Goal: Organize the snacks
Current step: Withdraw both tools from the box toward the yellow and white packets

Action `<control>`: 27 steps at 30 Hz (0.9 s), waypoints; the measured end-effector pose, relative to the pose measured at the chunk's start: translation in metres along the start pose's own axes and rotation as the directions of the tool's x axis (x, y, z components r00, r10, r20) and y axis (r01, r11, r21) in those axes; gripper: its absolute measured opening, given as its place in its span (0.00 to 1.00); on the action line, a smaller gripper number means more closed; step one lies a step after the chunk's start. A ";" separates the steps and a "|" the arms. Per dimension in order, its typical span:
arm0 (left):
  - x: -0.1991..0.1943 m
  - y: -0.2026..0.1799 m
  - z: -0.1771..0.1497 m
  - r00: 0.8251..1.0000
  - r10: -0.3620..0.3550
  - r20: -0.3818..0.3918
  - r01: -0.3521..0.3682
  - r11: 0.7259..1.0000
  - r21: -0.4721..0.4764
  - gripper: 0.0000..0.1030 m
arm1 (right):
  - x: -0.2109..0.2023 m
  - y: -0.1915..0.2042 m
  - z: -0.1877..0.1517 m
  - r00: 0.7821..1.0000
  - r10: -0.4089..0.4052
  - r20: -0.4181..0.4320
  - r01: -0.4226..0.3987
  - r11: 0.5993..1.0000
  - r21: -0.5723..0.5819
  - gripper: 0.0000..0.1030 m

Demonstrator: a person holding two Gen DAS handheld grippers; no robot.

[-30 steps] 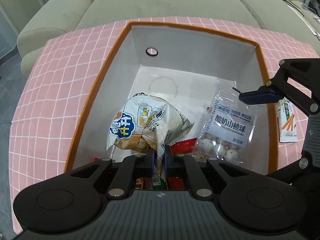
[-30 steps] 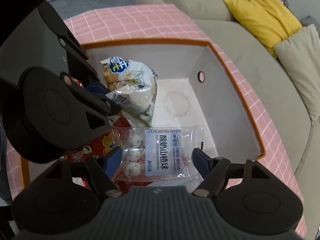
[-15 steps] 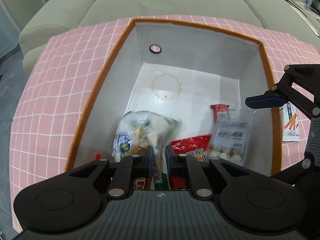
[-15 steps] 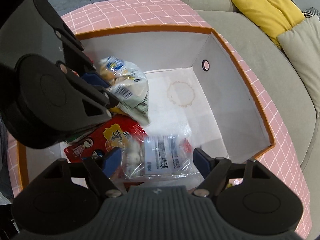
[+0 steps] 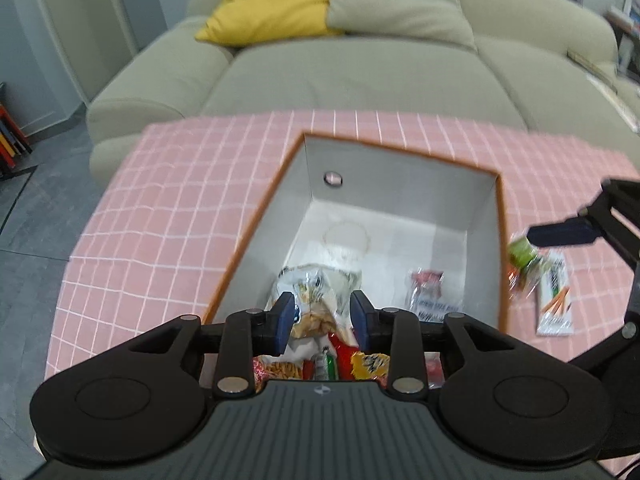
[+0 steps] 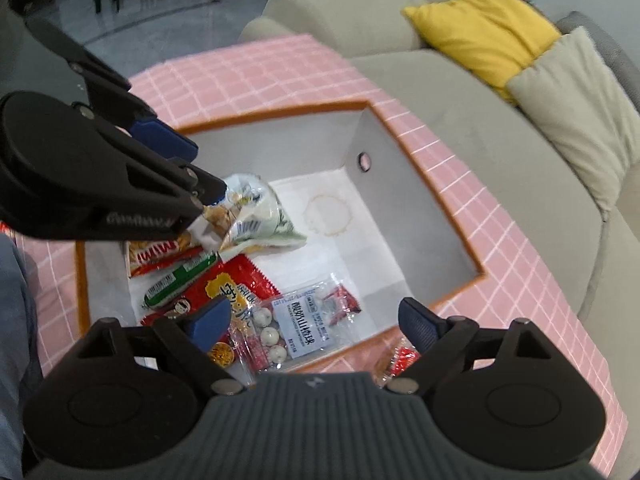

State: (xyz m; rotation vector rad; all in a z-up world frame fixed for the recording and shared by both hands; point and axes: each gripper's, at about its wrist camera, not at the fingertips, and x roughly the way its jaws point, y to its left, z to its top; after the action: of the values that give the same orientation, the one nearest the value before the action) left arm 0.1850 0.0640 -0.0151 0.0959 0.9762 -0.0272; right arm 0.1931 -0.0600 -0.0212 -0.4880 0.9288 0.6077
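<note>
Both claws have just been opening and have lifted clear of the box since the earlier frames, leaving their packets inside

Left wrist view: the left claw (image 5: 322, 316) stands part open, pads apart, with the white snack bag (image 5: 316, 280) lying released below and just beyond it on the floor of the orange-rimmed box (image 5: 498, 240); nothing is gripped. Outside the box's right wall, on the pink checked worktop (image 5: 180, 208), lie a stick-biscuit packet (image 5: 554, 300), long axis running away from the camera, and a blurred green packet (image 5: 522, 254) just beside it, under the right claw's tip

Right wrist view: the right claw (image 6: 316, 322) gapes wide and empty above the clear hawthorn-ball packet (image 6: 298, 330), which rests flat in the box's near corner beside a red packet (image 6: 236, 284). A red-wrapped snack (image 6: 400, 360) shows on the worktop just outside the near rim, directly beneath this claw's right finger, so the right hand is judged nearer the leftovers
</note>
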 end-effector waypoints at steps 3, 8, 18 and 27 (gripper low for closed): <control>-0.018 -0.004 -0.001 0.998 0.008 0.056 -0.007 1.000 -0.020 0.39 | -0.022 -0.005 -0.010 0.998 -0.024 0.059 0.020 0.997 0.072 0.85; -0.047 -0.015 -0.011 0.990 0.000 0.140 0.005 0.999 -0.036 0.39 | -0.054 -0.011 -0.033 0.986 -0.065 0.153 0.034 0.980 0.194 0.85; -0.085 -0.041 -0.041 0.975 -0.086 0.204 0.109 0.989 -0.103 0.40 | -0.093 -0.013 -0.100 0.949 -0.194 0.249 0.069 0.898 0.434 0.85; -0.087 -0.082 -0.074 0.971 -0.156 0.182 0.174 0.981 -0.087 0.42 | -0.101 -0.009 -0.170 0.919 -0.321 0.230 0.152 0.826 0.543 0.86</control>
State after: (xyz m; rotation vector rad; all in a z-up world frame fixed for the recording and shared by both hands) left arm 0.0698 -0.0123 0.0098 -0.0815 0.8067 -0.1366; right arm 0.0529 -0.2002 -0.0221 -0.0126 0.6718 0.1746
